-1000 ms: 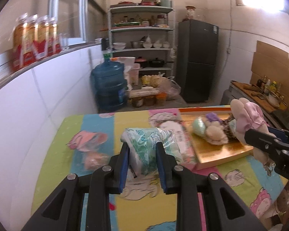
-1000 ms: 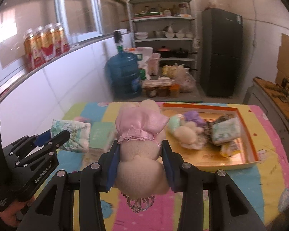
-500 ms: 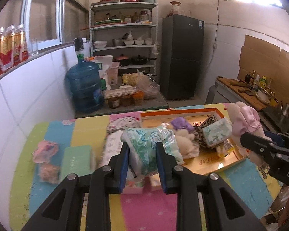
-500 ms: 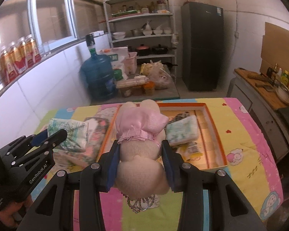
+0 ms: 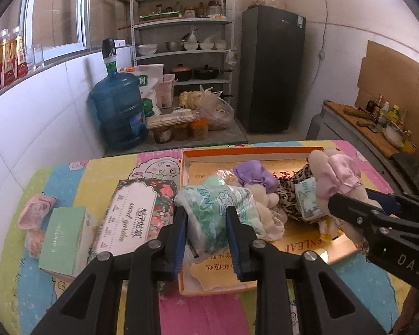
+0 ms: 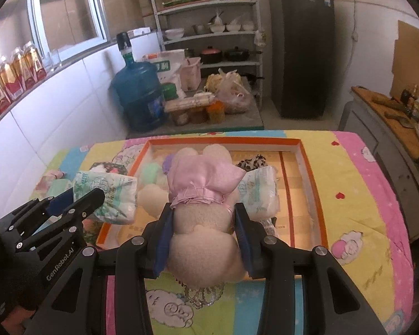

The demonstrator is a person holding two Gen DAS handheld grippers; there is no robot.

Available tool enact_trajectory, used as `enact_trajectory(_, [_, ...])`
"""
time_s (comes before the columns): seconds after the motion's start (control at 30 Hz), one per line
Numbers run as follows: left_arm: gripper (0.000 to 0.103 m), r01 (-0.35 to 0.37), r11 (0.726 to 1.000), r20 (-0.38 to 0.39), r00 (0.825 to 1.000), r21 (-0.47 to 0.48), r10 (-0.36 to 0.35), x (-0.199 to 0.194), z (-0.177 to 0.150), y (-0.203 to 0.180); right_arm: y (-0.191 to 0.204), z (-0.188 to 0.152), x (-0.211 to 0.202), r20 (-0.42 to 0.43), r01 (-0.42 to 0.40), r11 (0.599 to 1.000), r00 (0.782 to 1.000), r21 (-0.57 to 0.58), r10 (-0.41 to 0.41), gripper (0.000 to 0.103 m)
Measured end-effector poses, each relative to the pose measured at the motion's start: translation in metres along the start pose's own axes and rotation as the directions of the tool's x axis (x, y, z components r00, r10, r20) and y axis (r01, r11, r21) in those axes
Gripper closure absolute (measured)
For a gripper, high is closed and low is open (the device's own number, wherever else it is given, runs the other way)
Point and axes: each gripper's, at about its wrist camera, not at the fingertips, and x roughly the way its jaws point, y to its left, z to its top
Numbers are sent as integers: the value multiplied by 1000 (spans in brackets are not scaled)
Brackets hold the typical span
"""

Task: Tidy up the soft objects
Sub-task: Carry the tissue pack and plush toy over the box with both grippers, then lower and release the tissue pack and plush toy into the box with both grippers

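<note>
Carrying two soft things at once, both grippers hang over the shallow orange-rimmed cardboard tray (image 6: 304, 150), which I take as landmark. The left gripper (image 5: 206, 217) is clenched on a crinkly green-and-white plastic tissue pack (image 5: 215, 209); the pack sits above the tray's near-left corner, not yet resting inside. The right gripper (image 6: 202, 223) is grasping a cream plush doll with pink satin dress (image 6: 202, 195) around its waist, above the tray's near edge, approx. at the middle.

Inside the tray, toward its left half, lie already a mint and purple plush bundle (image 5: 251, 173), a leopard-print piece (image 5: 290, 195) and a second tissue pack (image 6: 258, 189). The right half of the tray is mostly bare. Left of the tray, on the cartoon tablecloth (image 6: 363, 195), stay a floral flat box (image 5: 136, 215) and a pale green box (image 5: 64, 240).

Risks, as I judge:
- Pack released too early, w/ the corner under it: it can land on the rim and slide out to the floral box.
- Doll dropped on the pile: it is top-heavy, so it may roll over the near edge.
- The two grippers are near each other; moving inward together, fingers can collide.
- Slippery plastic wrap can squeeze out of the pads if the grip loosens.
</note>
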Motion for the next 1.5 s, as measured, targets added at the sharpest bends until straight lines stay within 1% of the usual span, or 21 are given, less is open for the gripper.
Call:
enact_trajectory(0.17, [75, -30, 1000, -17, 999, -3, 30, 15, -2, -3, -3, 3, 21, -27, -31, 999, 999, -19, 31, 60])
enact_trajectory(0.33, [75, -46, 999, -28, 999, -7, 46, 26, -3, -6, -2, 2, 38, -55, -53, 998, 997, -34, 51, 60])
enact_trajectory(0.5, [75, -50, 999, -48, 998, -13, 49, 38, -8, -8, -6, -1, 50, -80, -52, 998, 996, -34, 49, 60])
enact_trajectory(0.8, [75, -30, 999, -87, 996, -22, 28, 58, -15, -14, -18, -2, 66, -97, -29, 999, 995, -39, 25, 59])
enact_trajectory(0.9, [75, -21, 999, -85, 996, -37, 18, 59, -16, -13, -20, -3, 68, -104, -33, 999, 994, -32, 30, 58])
enact_trajectory(0.97, [75, -9, 999, -90, 996, -45, 5, 60, -16, -12, -20, -4, 68, -104, -40, 999, 994, -27, 37, 54])
enact_trajectory(1.13, [73, 19, 998, -101, 995, -60, -25, 61, -13, -7, -22, -8, 69, -109, -47, 999, 993, -8, 45, 53])
enact_trajectory(1.2, [69, 20, 998, -102, 994, -59, -26, 60, -13, -8, -22, -8, 68, -110, -46, 999, 993, -3, 45, 52])
enact_trajectory(1.23, [59, 17, 998, -102, 995, -56, -23, 60, -14, -7, -22, -8, 67, -110, -46, 999, 993, 0, 46, 51])
enact_trajectory(1.27, [46, 19, 998, -99, 995, -55, -24, 58, -14, -7, -21, -8, 67, -110, -49, 999, 993, 2, 49, 49])
enact_trajectory(1.3, [40, 22, 998, -96, 995, -56, -27, 56, -14, -7, -21, -8, 66, -109, -50, 999, 993, 3, 50, 48])
enact_trajectory(1.37, [37, 23, 998, -83, 996, -58, -28, 52, -14, -7, -20, -8, 62, -103, -47, 999, 994, 2, 47, 44])
enact_trajectory(1.5, [33, 30, 998, -68, 997, -59, -34, 45, -11, -7, -20, -6, 53, -87, -41, 999, 995, 6, 42, 44])
